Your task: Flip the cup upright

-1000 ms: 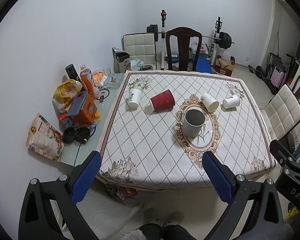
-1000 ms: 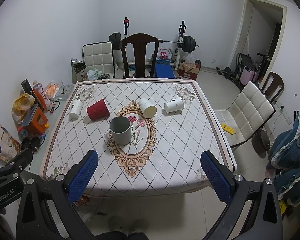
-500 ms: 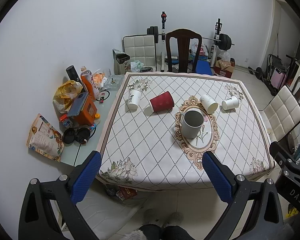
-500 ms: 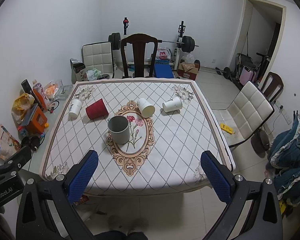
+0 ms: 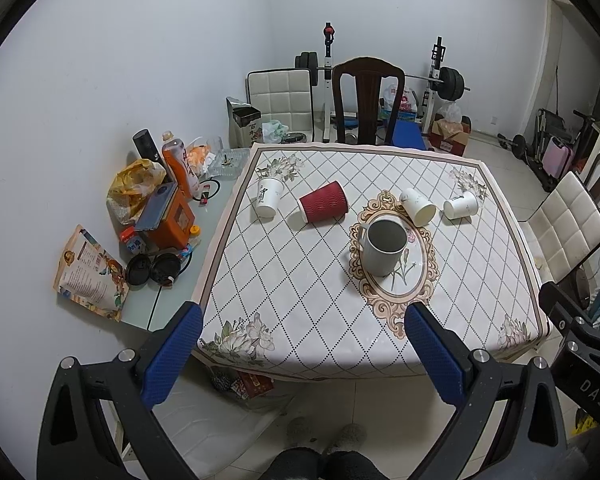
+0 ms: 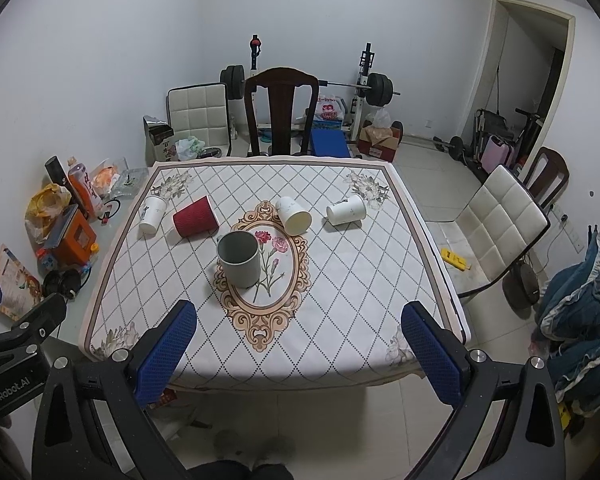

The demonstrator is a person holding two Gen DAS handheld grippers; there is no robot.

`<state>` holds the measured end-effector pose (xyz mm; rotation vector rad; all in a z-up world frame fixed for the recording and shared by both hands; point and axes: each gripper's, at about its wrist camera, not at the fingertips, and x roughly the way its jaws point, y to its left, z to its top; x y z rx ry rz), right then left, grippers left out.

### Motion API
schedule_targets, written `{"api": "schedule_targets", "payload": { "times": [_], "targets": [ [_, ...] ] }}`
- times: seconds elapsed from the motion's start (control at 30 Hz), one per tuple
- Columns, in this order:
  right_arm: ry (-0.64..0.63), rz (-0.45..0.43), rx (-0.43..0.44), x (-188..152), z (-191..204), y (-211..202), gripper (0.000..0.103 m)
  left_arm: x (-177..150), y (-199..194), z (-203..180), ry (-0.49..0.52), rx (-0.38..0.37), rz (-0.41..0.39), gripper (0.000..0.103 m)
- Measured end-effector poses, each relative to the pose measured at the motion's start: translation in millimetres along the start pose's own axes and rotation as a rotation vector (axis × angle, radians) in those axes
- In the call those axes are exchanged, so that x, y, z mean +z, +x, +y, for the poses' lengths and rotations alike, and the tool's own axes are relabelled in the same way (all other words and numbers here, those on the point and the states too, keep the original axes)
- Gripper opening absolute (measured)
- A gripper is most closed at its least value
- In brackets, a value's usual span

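Note:
A grey mug stands upright on the oval pattern of the table. A red paper cup lies on its side behind it. Three white paper cups lie tipped on the cloth: one at the left, one in the middle, one at the right. My left gripper and right gripper are both open and empty, held before the table's near edge, well short of the cups.
The table has a diamond-pattern cloth. A cluttered side shelf with bottles, bags and an orange box stands left. A dark wooden chair is behind, a white chair at the right. Gym gear lines the back wall.
Both grippers have drawn back slightly from the table; the cups look a little smaller and farther. Nothing on the table has moved.

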<state>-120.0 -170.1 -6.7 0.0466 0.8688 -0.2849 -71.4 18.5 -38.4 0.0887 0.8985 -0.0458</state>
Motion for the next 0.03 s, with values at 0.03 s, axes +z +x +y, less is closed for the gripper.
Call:
{"api": "schedule_targets", "payload": {
  "times": [0.03],
  "targets": [
    [0.0,0.0,0.0,1.9,-0.5,0.1,0.103,0.0,-0.1,-0.2,0.0,0.0,0.002,0.103]
  ]
}}
